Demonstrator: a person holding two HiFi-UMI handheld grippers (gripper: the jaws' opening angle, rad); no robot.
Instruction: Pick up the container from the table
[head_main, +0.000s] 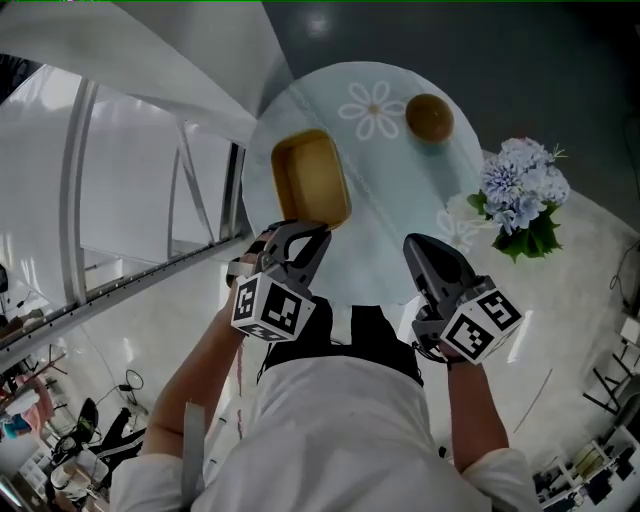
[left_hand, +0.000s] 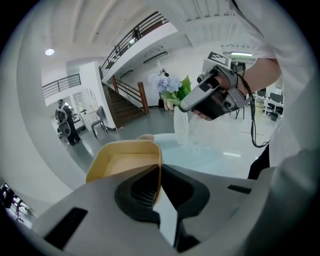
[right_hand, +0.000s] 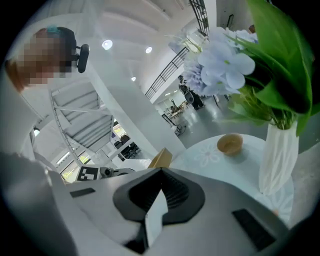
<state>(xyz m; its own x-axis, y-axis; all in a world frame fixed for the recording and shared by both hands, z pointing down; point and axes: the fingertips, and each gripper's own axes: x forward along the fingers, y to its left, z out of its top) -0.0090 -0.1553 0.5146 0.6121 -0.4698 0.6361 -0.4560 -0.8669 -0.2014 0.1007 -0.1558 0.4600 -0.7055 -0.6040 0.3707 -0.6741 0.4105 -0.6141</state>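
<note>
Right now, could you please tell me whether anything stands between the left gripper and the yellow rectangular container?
Nothing visible does: the left gripper is shut on a wall of the yellow rectangular container. The round brown bowl and the bunch of blue flowers stand well apart from it.

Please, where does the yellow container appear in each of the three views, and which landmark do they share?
Head view: the yellow container is above the centre, its near rim in the left claw.
Left gripper view: lower left of centre, one wall pinched between the jaws.
Right gripper view: only a corner, left of centre, above the jaws.
Shared landmark: the bunch of blue flowers.
</note>
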